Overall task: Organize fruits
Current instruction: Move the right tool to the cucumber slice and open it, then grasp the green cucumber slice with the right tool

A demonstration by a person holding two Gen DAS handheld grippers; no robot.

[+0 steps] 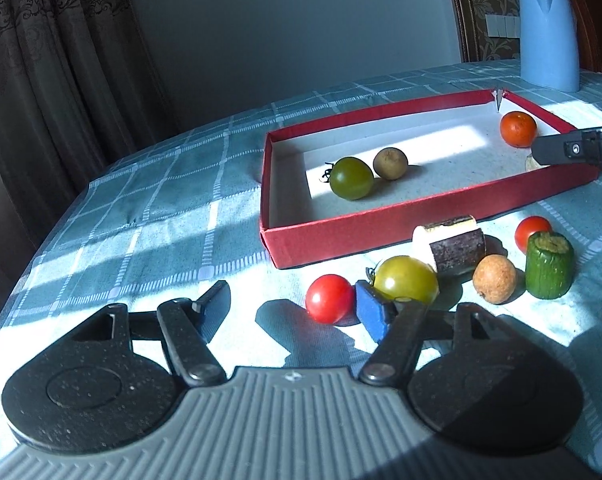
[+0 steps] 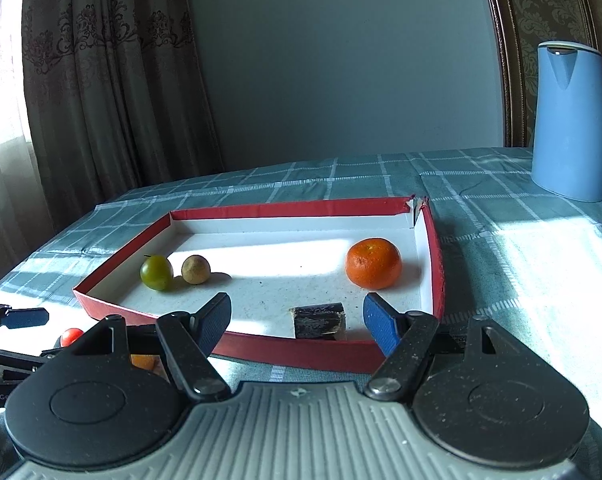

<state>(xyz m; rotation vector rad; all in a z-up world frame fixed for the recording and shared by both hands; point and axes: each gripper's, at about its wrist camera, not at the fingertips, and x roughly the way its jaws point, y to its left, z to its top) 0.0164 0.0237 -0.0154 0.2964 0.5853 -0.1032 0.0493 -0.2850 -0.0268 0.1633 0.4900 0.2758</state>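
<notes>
Left gripper [image 1: 293, 312]: fingers spread, nothing pinched; glossy red tomato [image 1: 329, 298] lies between, beside the blue pad. Right gripper [image 2: 297, 320]: fingers spread over the red cardboard tray [image 2: 301, 350] rim, dark bark-skinned block [image 2: 319, 320] between. Matte orange [image 2: 373, 263] inside. Checked cloth table [image 1: 141, 208]; curtains [image 2: 101, 100] behind.
</notes>
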